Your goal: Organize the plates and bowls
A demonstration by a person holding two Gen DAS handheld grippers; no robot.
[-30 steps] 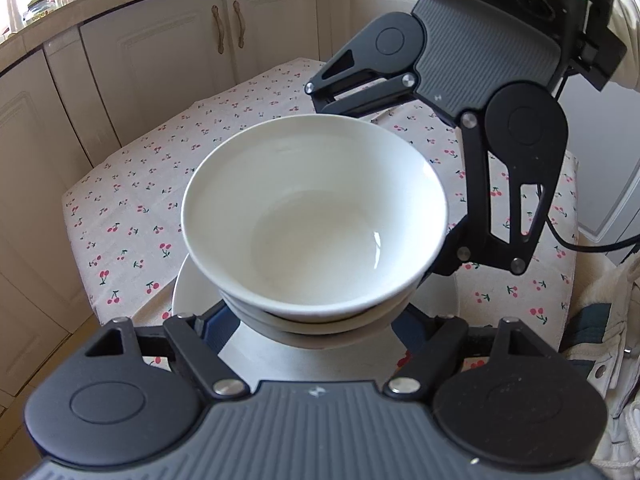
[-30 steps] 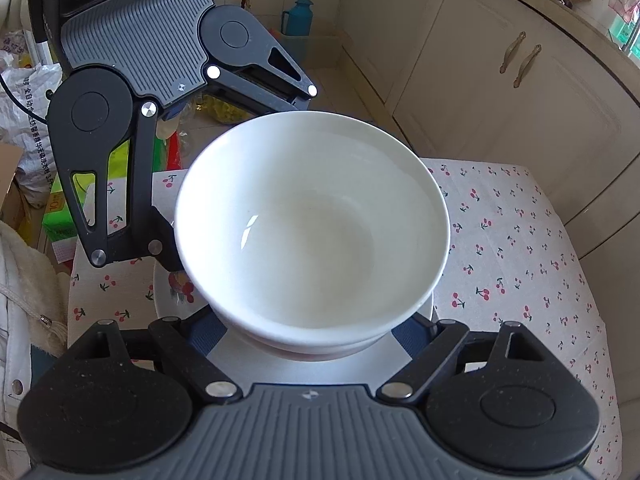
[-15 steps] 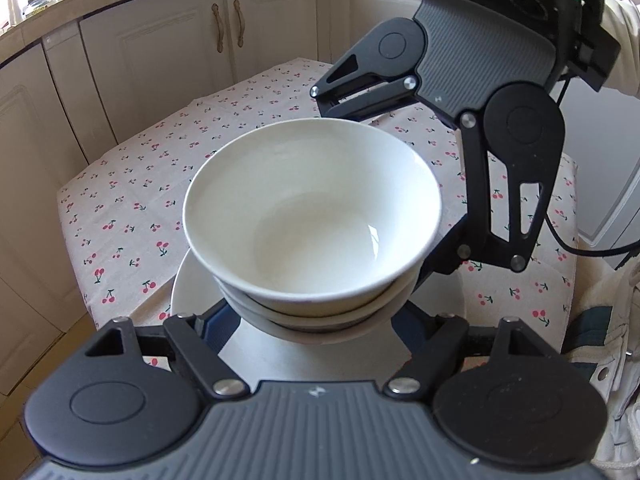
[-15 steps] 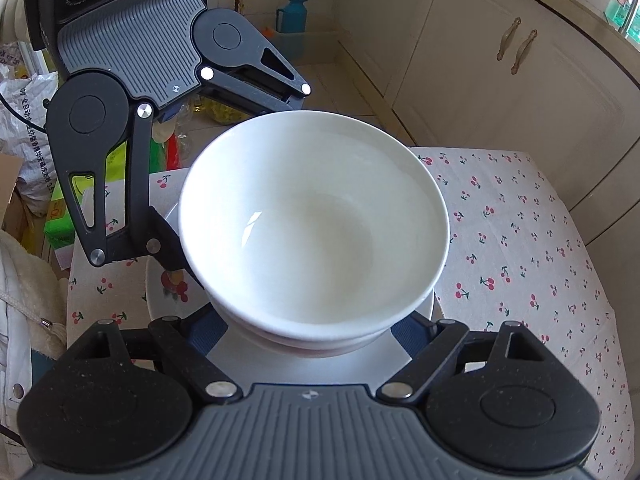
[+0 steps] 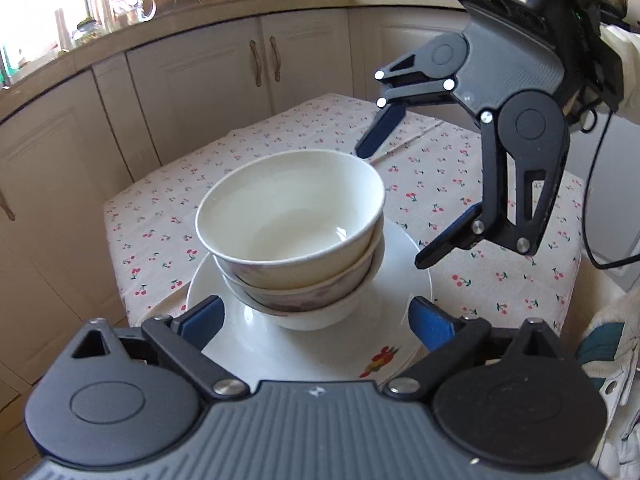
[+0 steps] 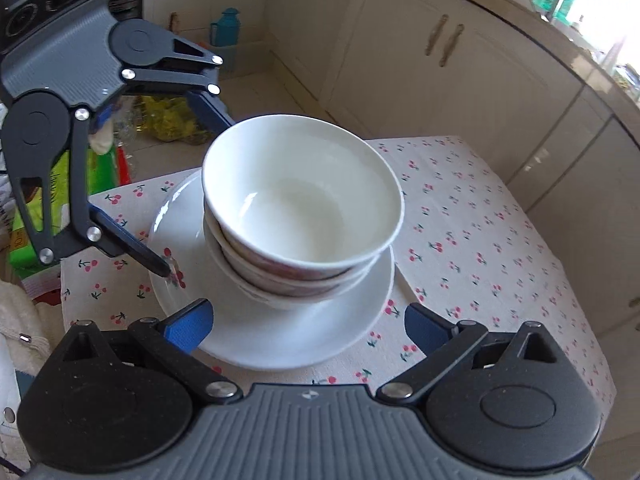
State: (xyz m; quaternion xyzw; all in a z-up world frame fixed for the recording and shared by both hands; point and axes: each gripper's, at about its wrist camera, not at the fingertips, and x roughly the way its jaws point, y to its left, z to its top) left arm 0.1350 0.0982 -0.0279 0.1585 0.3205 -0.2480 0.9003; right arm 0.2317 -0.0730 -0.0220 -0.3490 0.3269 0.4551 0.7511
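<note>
A stack of three white bowls (image 5: 292, 232) stands on a white plate (image 5: 320, 344) on the cherry-print tablecloth (image 5: 480, 208). It shows in the right wrist view too, bowls (image 6: 304, 208) on the plate (image 6: 288, 332). My left gripper (image 5: 316, 320) is open, its blue fingertips (image 5: 200, 316) on either side of the plate's near edge, holding nothing. My right gripper (image 6: 308, 324) is open and empty, drawn back from the stack. In the left wrist view the right gripper (image 5: 396, 204) hangs open above the stack's far right side.
The small table ends close on all sides. Cream kitchen cabinets (image 5: 200, 88) stand behind it. Bags and a green box (image 6: 44, 200) sit on the floor past the table's edge. A white cloth bag (image 5: 612, 344) lies at the right.
Both grippers have let go of the stacked bowls and pulled back and up. The stack now rests on the plate, farther from both cameras.
</note>
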